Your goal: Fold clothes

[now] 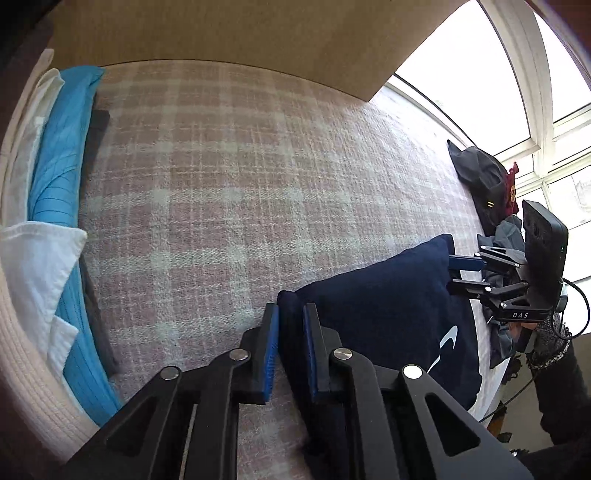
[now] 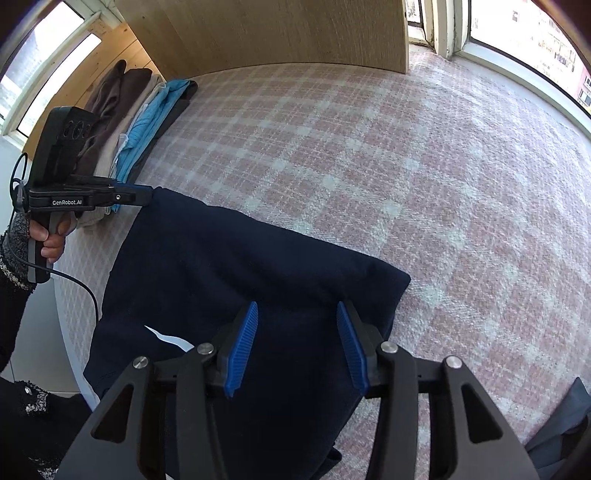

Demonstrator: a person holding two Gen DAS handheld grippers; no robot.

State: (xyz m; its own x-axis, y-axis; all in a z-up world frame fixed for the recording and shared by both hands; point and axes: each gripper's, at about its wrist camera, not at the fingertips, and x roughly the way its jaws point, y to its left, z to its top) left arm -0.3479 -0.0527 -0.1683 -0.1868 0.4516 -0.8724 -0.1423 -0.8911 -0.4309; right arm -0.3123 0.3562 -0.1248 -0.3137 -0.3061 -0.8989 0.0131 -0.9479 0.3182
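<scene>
A navy garment [image 1: 388,314] [image 2: 240,266] with a white logo lies folded on the pink plaid blanket [image 1: 221,184] [image 2: 406,166]. My left gripper [image 1: 291,314] is shut on its near-left corner, with navy cloth pinched between the blue pads; in the right wrist view this gripper [image 2: 149,195] sits at the garment's far-left corner. My right gripper [image 2: 297,314] is wide open, its pads apart just above the garment's right part. In the left wrist view the right gripper [image 1: 452,273] reaches the garment's far edge with its fingers spread.
A row of folded clothes [image 1: 62,166] [image 2: 147,118] in blue, white, cream and brown lines the blanket's left side. A wooden panel [image 1: 221,33] stands at the back. Dark unfolded clothes [image 1: 484,181] lie by the window, and grey cloth [image 2: 565,424] lies at the lower right.
</scene>
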